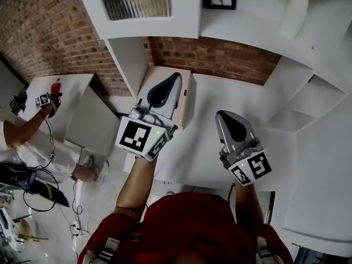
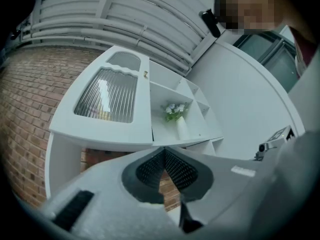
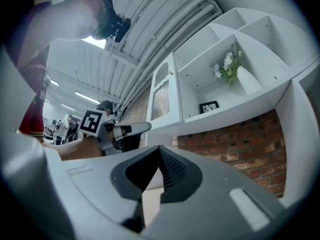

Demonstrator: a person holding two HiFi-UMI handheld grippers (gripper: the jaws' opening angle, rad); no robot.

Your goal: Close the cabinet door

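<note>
The white cabinet door (image 1: 135, 4) with its ribbed glass pane (image 2: 107, 96) stands swung out from the wall cabinet; in the right gripper view I see the door (image 3: 162, 96) almost edge-on. Beside it an open compartment holds a white vase of flowers (image 2: 176, 118) and a small framed picture (image 3: 209, 106). My left gripper (image 1: 175, 77) is below the door, shut and empty, its ribbed pads (image 2: 177, 169) meeting. My right gripper (image 1: 223, 114) is to its right over the counter, also shut with nothing in it. Neither touches the door.
A brick wall (image 1: 220, 56) runs under the cabinet, above a white counter (image 1: 203, 142) with a beige box (image 1: 186, 89) on it. White shelving (image 1: 308, 98) stands at the right. At the left another person's hand holds a gripper (image 1: 47, 100) over a white table (image 1: 71, 92).
</note>
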